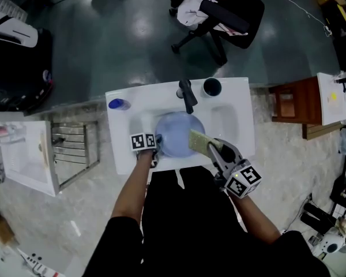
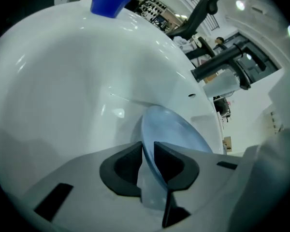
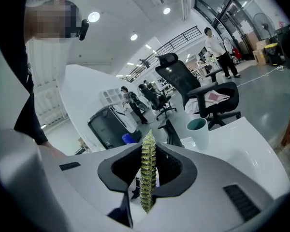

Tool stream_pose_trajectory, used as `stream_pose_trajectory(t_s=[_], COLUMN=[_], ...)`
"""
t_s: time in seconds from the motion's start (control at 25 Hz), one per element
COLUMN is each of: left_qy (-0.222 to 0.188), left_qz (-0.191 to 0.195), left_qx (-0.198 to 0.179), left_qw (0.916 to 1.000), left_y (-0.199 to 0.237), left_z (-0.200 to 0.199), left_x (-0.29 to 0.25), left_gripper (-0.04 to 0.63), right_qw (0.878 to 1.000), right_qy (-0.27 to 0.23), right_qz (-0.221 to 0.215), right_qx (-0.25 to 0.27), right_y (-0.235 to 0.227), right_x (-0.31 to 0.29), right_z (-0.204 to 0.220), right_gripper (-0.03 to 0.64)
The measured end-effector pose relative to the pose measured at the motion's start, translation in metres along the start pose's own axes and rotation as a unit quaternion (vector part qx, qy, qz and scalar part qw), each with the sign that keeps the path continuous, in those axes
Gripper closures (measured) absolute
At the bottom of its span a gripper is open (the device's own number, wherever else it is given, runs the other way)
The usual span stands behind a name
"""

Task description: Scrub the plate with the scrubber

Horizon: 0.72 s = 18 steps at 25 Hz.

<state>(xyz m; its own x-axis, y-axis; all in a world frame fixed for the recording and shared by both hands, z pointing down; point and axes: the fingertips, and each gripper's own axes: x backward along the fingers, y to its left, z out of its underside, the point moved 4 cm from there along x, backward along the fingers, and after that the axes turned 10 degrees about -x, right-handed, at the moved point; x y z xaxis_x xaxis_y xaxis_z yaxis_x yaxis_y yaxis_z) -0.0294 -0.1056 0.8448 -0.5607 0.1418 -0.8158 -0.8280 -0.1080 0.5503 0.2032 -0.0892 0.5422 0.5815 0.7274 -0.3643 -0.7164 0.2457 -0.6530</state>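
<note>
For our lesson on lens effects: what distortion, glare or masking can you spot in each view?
Head view: even light, sharp. Left gripper view: fisheye curves the sink, small glints on it, dark corners. Right gripper view: ceiling lamps flare, a mosaic patch top left.

Wearing black short-sleeved top (image 1: 179, 229), arms bare below sleeves. Left gripper (image 1: 157, 144) and right gripper (image 1: 210, 147) showing light grey moulded shells, black angular pads (image 2: 170, 164), each carrying white cube with black square markers (image 1: 243, 180).
</note>
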Motion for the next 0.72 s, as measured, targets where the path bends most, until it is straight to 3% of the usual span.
stream_pose_trajectory(t_s=[0.2, 0.4, 0.72], left_qy=[0.002, -0.046, -0.076], left_qz=[-0.004, -0.015, -0.018], left_qx=[0.022, 0.074, 0.063], left_qw=[0.9998, 0.9961, 0.9950], left_y=[0.001, 0.007, 0.003], left_z=[-0.001, -0.004, -0.004], left_x=[0.002, 0.018, 0.054], left_gripper=[0.540, 0.579, 0.580], right_qw=[1.000, 1.000, 0.999], right_qy=[-0.001, -0.002, -0.009], right_qz=[0.006, -0.001, -0.022], right_qx=[0.001, 0.010, 0.022], right_y=[0.000, 0.005, 0.019], right_x=[0.005, 0.006, 0.000], right_z=[0.001, 0.003, 0.007], right_gripper=[0.549, 0.549, 0.549])
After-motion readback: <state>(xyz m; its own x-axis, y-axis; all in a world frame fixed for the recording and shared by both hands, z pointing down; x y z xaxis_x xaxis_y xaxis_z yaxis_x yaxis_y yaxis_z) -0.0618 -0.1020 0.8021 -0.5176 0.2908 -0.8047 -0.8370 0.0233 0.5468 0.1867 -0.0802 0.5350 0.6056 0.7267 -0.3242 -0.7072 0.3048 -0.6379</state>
